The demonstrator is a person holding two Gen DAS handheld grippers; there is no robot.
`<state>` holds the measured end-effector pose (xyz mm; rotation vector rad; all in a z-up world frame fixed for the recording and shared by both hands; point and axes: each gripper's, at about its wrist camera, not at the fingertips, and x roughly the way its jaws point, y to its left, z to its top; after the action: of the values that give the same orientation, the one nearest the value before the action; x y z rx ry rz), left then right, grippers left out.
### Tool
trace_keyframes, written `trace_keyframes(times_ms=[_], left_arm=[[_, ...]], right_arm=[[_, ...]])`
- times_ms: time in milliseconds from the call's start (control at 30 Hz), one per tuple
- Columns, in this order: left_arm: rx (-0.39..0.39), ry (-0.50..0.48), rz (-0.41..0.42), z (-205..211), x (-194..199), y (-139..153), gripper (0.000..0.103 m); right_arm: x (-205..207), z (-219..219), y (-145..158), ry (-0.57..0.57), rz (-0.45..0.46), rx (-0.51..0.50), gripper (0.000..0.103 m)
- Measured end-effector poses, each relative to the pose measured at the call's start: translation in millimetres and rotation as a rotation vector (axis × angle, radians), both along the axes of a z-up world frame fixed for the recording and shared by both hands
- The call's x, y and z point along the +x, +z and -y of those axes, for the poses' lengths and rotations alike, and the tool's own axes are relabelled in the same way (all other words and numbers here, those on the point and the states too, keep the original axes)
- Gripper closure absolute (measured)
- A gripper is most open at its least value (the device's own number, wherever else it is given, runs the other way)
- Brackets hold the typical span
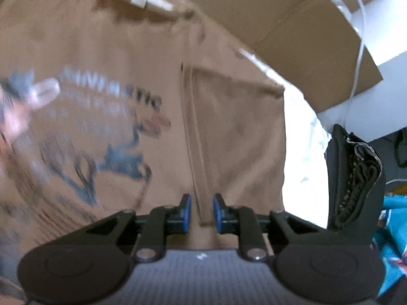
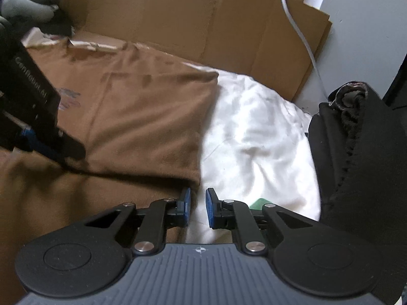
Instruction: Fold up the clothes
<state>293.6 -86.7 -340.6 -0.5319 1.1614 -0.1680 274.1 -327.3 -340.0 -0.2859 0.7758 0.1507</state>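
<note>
A soft brown shirt point(image 1: 142, 81) with a blurred, unreadable grey print lies on a rumpled white sheet point(image 2: 254, 132) beside cardboard point(image 2: 178, 17). Left tongs point(image 1: 202, 212) and right tongs point(image 2: 198, 209) stand narrowly parted, gripping nothing.

Matt brown cloth shirt point(image 1: 127, 50); corrugated cardboard point(image 2: 178, 12)

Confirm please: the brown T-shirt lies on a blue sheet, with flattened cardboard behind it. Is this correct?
Not quite. The sheet under the brown T-shirt is white, not blue, as the right wrist view shows. The flattened cardboard does lie behind it.
</note>
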Motion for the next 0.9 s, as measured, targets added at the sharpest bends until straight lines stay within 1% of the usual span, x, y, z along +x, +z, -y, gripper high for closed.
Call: trace_keyframes(times_ms=[67,167,333,367,400,433,500,600,733,833,900], left_arm=[[0.019,0.0,0.025,-2.9,7.1,6.8,0.084],[0.029,0.002,0.047,-5.9,19.9,13.1,0.084],[0.064,-0.042,0.087,-0.3,36.3,20.5,0.083],[0.067,-0.051,0.091,1.9,39.3,20.0,0.083],[0.069,-0.06,0.094,5.5,42.8,18.9,0.083],[0.074,-0.07,0.098,10.5,46.4,17.4,0.083],[0.083,-0.095,0.111,16.1,49.9,14.7,0.083],[0.108,-0.134,0.109,23.4,56.9,3.9,0.083],[0.154,-0.166,0.112,28.6,65.0,-9.8,0.083],[0.153,-0.162,0.113,26.1,72.1,-12.2,0.087],[0.15,-0.132,0.093,21.1,76.8,-10.9,0.092]], right_arm=[[-2.6,9.4,14.5,-0.003,0.026,0.062,0.084],[1.9,16.5,31.0,-0.039,0.041,0.131,0.084],[26.2,13.8,37.8,-0.058,0.057,0.221,0.086],[33.2,12.4,36.2,-0.061,0.048,0.243,0.093],[40.2,11.0,34.5,-0.065,0.039,0.265,0.096],[46.3,9.8,31.7,-0.07,0.029,0.283,0.097],[55.2,6.9,23.3,-0.082,0.015,0.302,0.097],[60.2,0.4,9.1,-0.091,0.024,0.302,0.098],[63.2,-3.7,-9.8,-0.136,0.011,0.333,0.099],[62.3,-6.6,-20.3,-0.148,0.001,0.331,0.098],[57.7,-8.1,-20.3,-0.125,-0.004,0.314,0.098]])
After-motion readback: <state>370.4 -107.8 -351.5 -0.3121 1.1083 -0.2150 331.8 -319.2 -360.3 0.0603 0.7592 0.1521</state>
